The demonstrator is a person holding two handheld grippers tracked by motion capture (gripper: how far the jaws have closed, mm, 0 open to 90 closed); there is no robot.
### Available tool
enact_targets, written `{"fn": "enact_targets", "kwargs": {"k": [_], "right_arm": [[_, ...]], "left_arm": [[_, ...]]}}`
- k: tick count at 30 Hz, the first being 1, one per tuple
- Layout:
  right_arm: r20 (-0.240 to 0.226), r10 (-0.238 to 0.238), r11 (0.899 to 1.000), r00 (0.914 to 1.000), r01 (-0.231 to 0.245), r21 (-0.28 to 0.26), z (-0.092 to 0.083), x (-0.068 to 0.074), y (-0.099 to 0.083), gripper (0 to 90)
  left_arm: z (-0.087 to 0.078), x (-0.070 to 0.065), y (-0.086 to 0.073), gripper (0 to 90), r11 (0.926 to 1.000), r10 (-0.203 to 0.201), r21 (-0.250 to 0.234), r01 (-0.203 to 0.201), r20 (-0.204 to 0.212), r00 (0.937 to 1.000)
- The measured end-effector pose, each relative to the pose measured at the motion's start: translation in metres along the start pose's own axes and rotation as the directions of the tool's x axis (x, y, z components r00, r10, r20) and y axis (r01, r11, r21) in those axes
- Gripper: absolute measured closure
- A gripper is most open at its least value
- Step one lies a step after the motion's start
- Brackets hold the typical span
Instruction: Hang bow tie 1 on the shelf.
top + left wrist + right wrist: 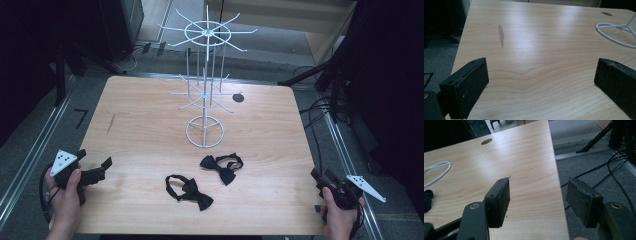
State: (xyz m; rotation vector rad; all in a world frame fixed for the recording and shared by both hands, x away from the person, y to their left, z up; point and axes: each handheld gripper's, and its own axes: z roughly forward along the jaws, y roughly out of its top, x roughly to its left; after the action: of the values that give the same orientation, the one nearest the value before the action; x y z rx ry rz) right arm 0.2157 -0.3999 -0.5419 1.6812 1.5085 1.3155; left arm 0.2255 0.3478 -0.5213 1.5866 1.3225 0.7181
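On the near half of the wooden table, two black bow ties are laid out in front of the white wire rack: the left bow tie and the right bow tie, near each other but apart. At the table's left edge the left gripper is held with jaws spread wide and nothing between them; at the right edge the right gripper is likewise parted and empty. Soft, light, floppy fabric is to be expected, so the knot at the centre is judged the firmest place to be pinched.
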Motion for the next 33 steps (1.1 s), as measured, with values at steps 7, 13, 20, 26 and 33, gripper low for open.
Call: {"fn": "enact_targets", "kwargs": {"k": [7,13,20,26,33], "right_arm": [[-0.008,-0.046,0.999,0.9989,0.046,0.022,0.01,0.019,0.001,38.2],[-0.041,-0.118,0.992,0.9922,0.12,0.04,0.019,0.043,0.002,38.3],[-0.073,-0.138,0.989,0.9877,0.141,0.046,0.027,0.064,0.003,38.7],[-0.104,-0.151,0.986,0.9831,0.157,0.052,0.033,0.079,0.002,38.9],[-0.134,-0.16,0.982,0.978,0.171,0.076,0.037,0.096,0.0,40.6]], "left_arm": [[0.001,-0.001,0.0,0.0,0.9999,-0.001,0.011,0.001,0.006,1.0],[0.002,-0.002,0.0,0.0,0.9998,0.006,0.017,-0.006,0.009,0.9999],[0.002,-0.002,0.0,0.0,0.9999,0.003,0.015,-0.003,0.012,0.9999],[0.002,-0.002,0.0,0.0,0.9999,0.004,0.016,-0.004,0.013,0.9999],[0.002,-0.002,0.0,0.0,0.9999,0.008,0.015,-0.008,0.012,0.9999]]}}
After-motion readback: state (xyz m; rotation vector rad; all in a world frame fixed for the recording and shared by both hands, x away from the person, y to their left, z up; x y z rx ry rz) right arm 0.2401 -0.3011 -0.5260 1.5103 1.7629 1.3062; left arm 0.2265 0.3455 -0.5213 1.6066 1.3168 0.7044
